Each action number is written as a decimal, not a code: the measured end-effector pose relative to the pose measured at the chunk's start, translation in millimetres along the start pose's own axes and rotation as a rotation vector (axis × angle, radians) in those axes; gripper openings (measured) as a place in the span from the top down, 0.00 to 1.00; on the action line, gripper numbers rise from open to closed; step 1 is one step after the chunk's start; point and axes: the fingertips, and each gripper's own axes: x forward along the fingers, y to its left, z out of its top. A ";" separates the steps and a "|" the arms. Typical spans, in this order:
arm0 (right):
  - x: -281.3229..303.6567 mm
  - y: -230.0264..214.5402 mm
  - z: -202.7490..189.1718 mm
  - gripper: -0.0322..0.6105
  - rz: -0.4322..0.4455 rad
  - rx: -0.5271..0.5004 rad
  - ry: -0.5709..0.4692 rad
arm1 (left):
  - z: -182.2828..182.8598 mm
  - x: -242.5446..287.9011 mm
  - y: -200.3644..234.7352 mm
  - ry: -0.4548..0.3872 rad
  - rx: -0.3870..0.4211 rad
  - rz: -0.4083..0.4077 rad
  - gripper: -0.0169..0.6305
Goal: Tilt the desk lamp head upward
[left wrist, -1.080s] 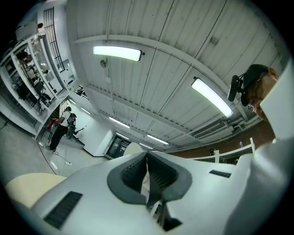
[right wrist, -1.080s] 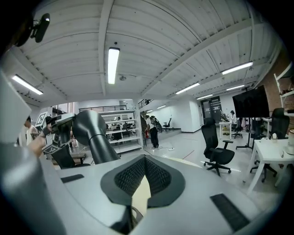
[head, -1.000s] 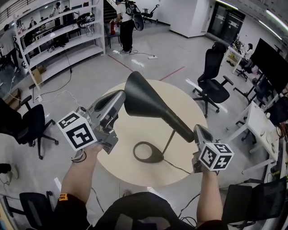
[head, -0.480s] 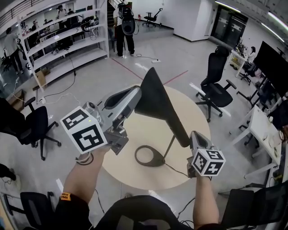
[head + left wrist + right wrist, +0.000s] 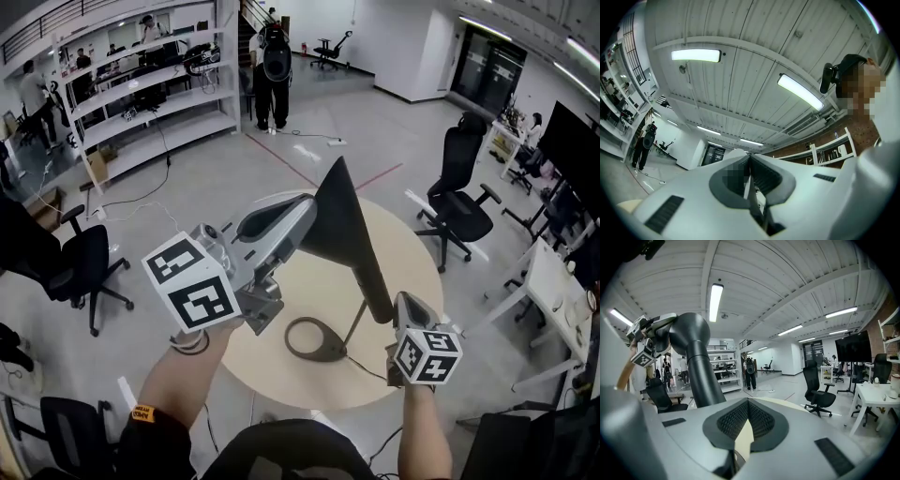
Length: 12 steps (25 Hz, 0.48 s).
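The left gripper (image 5: 306, 204) is clenched, its pads meeting with nothing between them, and in its own view it aims at the ceiling lights. From the head view it lies against the wide rim of the desk lamp's dark cone head (image 5: 339, 225). The head stands steeply, wide end up and narrow end down. The right gripper (image 5: 405, 300) is likewise closed on nothing, just beside the narrow lower end of the head; whether the two touch cannot be told. In the right gripper view the lamp's dark tube rises at the left, behind the jaws. Below, a thin stem (image 5: 354, 323) joins the head to an oval ring base (image 5: 314, 339). The base sits on a round beige table (image 5: 412, 262). Office chairs (image 5: 464, 202) and white shelving (image 5: 141, 103) stand around on the grey floor.
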 end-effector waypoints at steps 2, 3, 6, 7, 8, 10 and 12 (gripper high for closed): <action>-1.4 -1.9 -0.8 0.93 0.001 -0.009 0.001 | -1.4 3.5 -4.6 -0.001 0.004 0.003 0.89; -2.2 -2.5 -0.6 0.93 0.002 -0.013 0.001 | -1.7 4.8 -6.5 -0.002 0.005 0.005 0.89; -3.3 0.9 2.0 0.93 0.006 -0.023 0.002 | 2.0 3.3 -7.3 -0.002 0.007 0.014 0.89; -3.1 2.8 3.2 0.93 0.008 -0.026 0.002 | 3.8 1.8 -6.3 -0.002 0.008 0.016 0.89; -2.8 4.2 3.9 0.93 0.010 -0.029 0.001 | 5.0 0.5 -5.3 -0.003 0.008 0.017 0.89; -3.1 4.2 3.6 0.93 0.012 -0.034 -0.006 | 4.7 -0.8 -5.0 -0.005 0.006 0.016 0.89; -5.0 2.7 2.1 0.93 0.010 -0.034 -0.019 | 3.3 -1.1 -6.0 -0.006 0.009 0.013 0.89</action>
